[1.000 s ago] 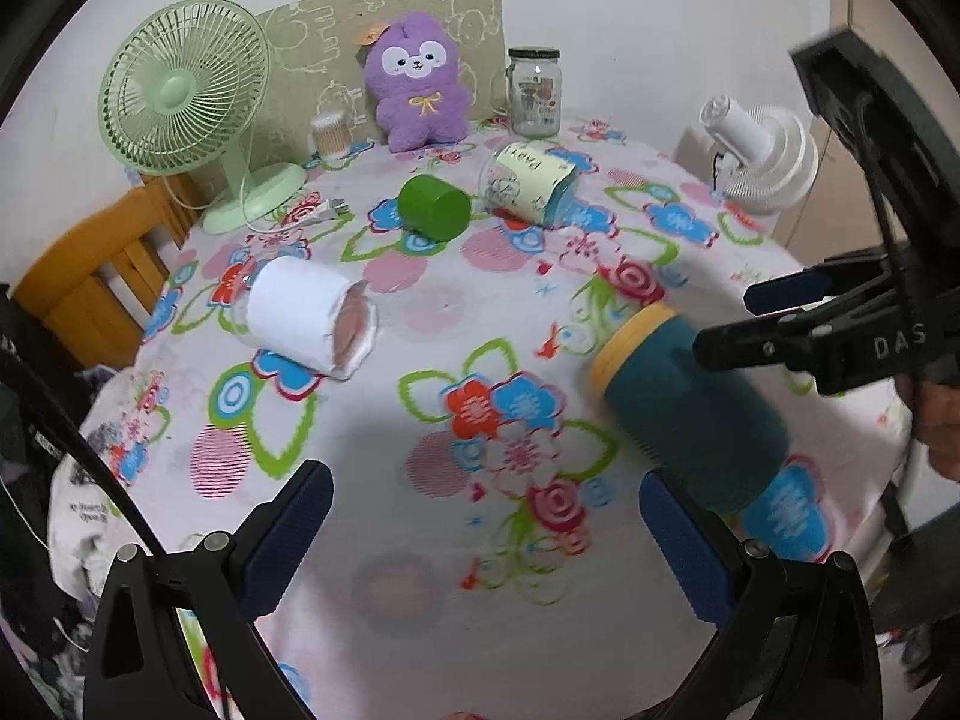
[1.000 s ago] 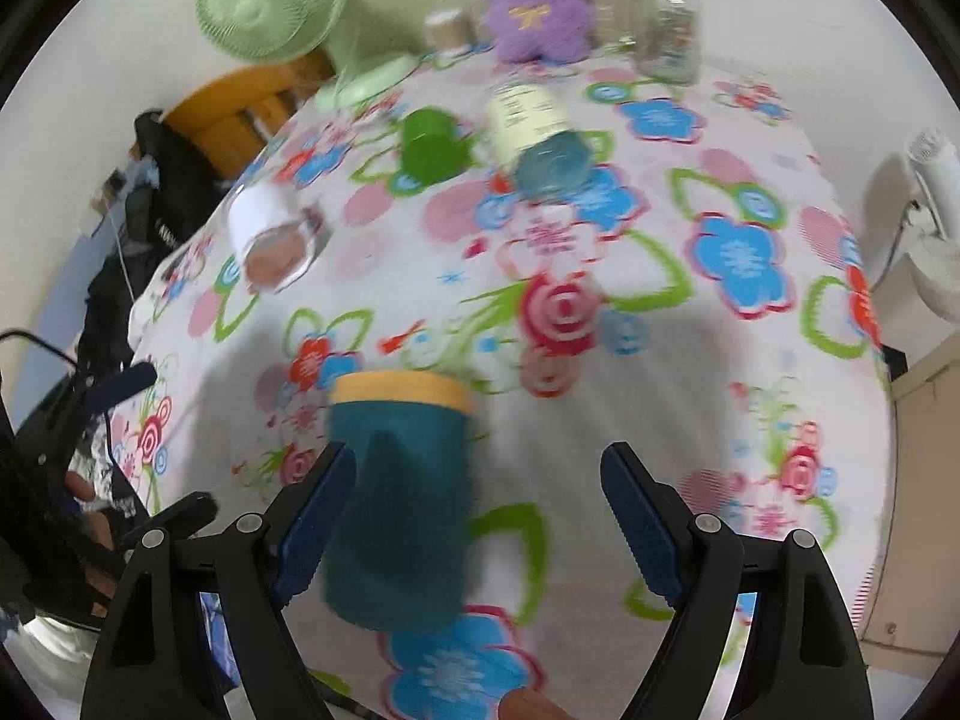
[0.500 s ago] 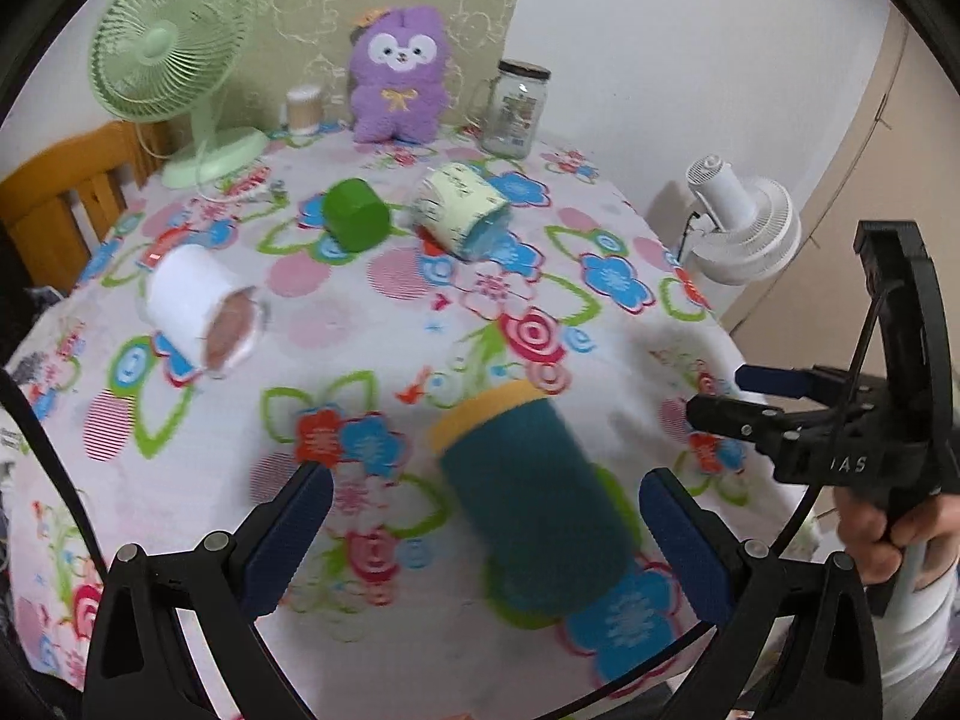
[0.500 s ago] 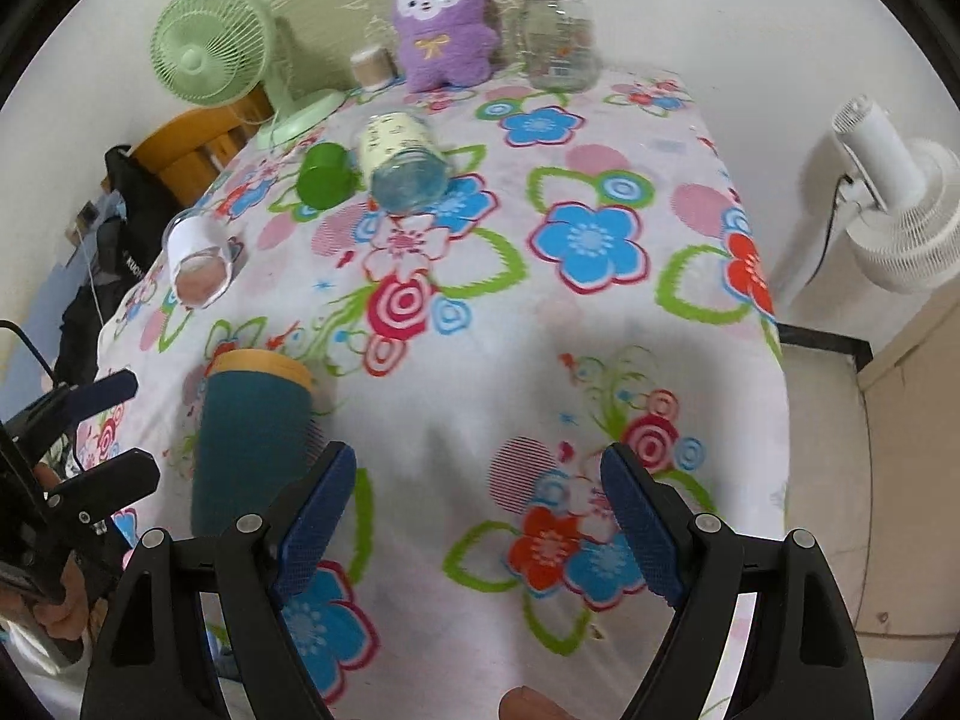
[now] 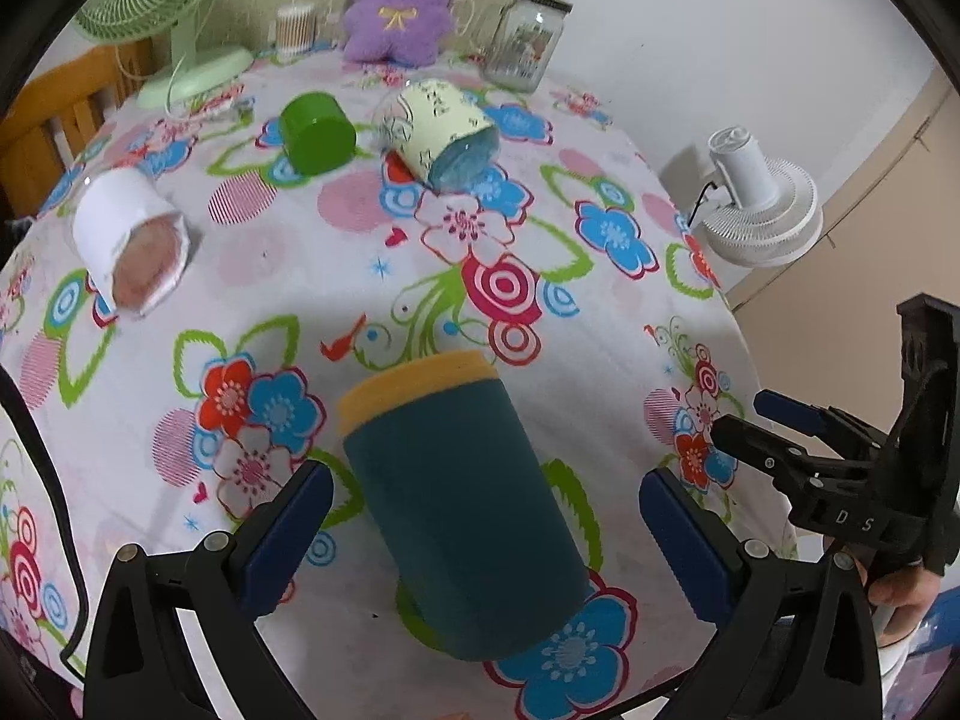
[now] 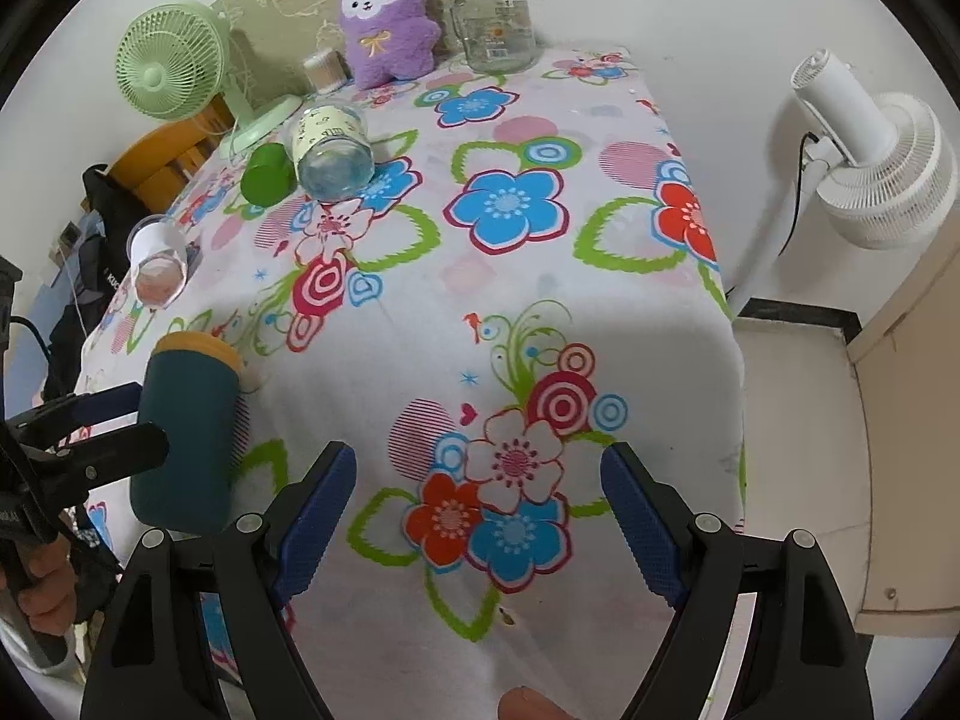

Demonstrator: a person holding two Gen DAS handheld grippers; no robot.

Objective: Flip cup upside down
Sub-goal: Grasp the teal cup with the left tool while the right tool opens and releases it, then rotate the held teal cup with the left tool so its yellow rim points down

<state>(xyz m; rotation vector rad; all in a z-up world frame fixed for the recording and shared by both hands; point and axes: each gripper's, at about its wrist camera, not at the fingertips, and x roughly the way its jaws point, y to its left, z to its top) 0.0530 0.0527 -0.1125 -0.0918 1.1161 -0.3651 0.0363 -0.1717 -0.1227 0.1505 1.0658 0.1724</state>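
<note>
**Teal cup upside down, both grippers wide apart**

While the teal cup (image 5: 462, 516) stands on the floral tablecloth (image 5: 372, 300) w/ its yellow rim band against the cloth and its closed base up, the left gripper (image 5: 480, 534) frames it from the near side, fingers spread wide. Cup sits between the two blue pads (image 5: 288, 540) but touches neither; nothing is gripped. From the right wrist view the same cup (image 6: 189, 432) is at far left, near the table's front edge, w/ the left gripper's fingers just beside its wall.

Right gripper (image 6: 480, 528) is well apart from the cup, over the table's right front corner, jaws fully spread, holding nothing. In the left wrist view it shows at the right edge (image 5: 774, 426), fingers parted.

Other items, all farther back:
- white cup (image 5: 129, 240) on its side, left, mouth toward the camera
- green cup (image 5: 315, 132) on its side, just beside a pale printed cup (image 5: 441, 129), also lying down
- purple plush (image 5: 399, 0) upright at the back, glass jar (image 5: 525, 39) to its right, small cotton-swab tub (image 5: 296, 27) to its left
- green desk fan (image 5: 168, 6) at back left
- white fan (image 5: 759, 204) off the table, right side
- wooden chair (image 5: 54, 114) beyond the left edge
</note>
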